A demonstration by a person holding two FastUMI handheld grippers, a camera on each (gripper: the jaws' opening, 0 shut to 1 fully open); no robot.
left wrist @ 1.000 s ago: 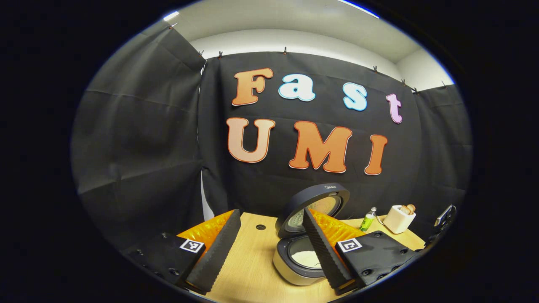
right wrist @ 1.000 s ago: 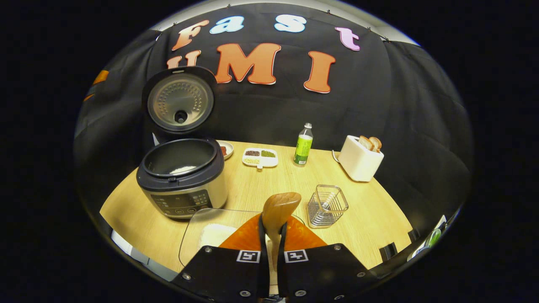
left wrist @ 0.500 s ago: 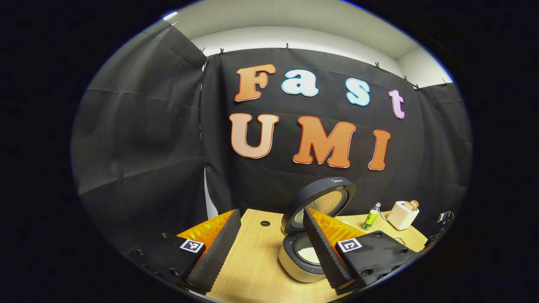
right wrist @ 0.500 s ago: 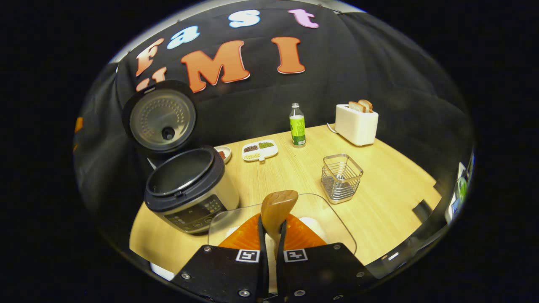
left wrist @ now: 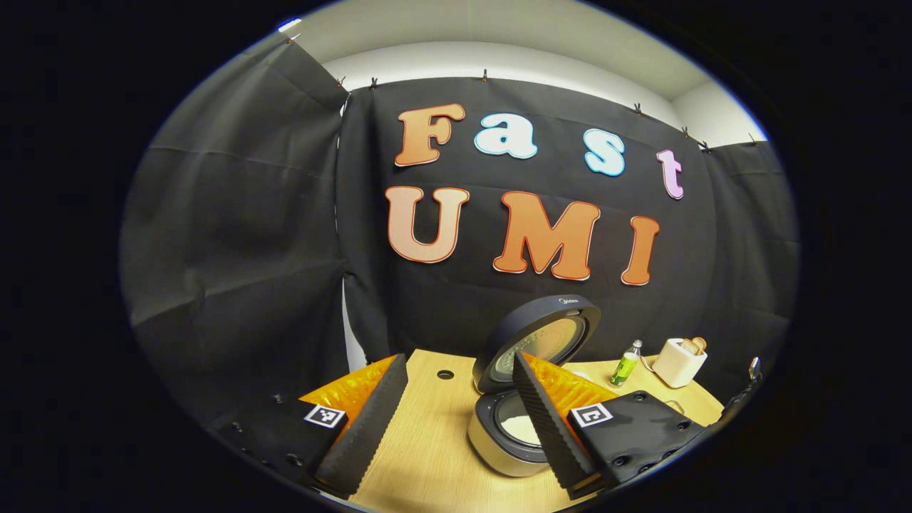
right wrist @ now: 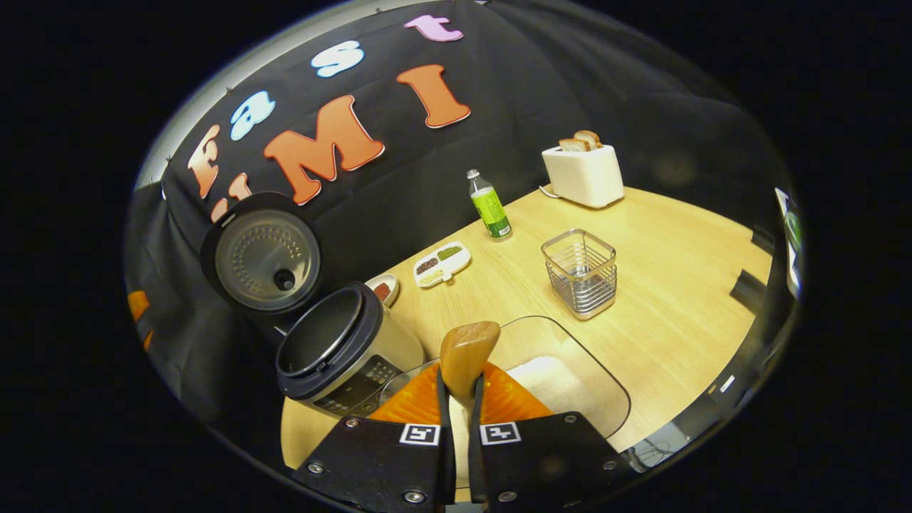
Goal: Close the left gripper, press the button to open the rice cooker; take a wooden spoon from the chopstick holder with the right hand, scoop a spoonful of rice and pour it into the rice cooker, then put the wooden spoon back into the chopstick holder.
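Observation:
My right gripper [right wrist: 460, 399] is shut on the handle of the wooden spoon [right wrist: 464, 354], whose bowl rises over a clear glass container of white rice [right wrist: 556, 377]. The rice cooker [right wrist: 342, 353] stands to the left with its lid [right wrist: 262, 253] swung up. The wire chopstick holder [right wrist: 581, 272] stands to the right, apart from the spoon. In the left gripper view my left gripper [left wrist: 456, 420] is open with nothing between its fingers, and the open rice cooker [left wrist: 509, 431] with rice in its pot sits just beyond its right finger.
On the wooden table [right wrist: 662, 285] stand a green bottle [right wrist: 489, 205], a white toaster with bread [right wrist: 583, 171], a divided dish of grains [right wrist: 442, 263] and a small bowl [right wrist: 385, 288]. The table has a cable hole [left wrist: 445, 374] near the back wall.
The right gripper has rolled and swung with the spoon, so the table now tilts and the rice container sits lower right. The left gripper has barely shifted.

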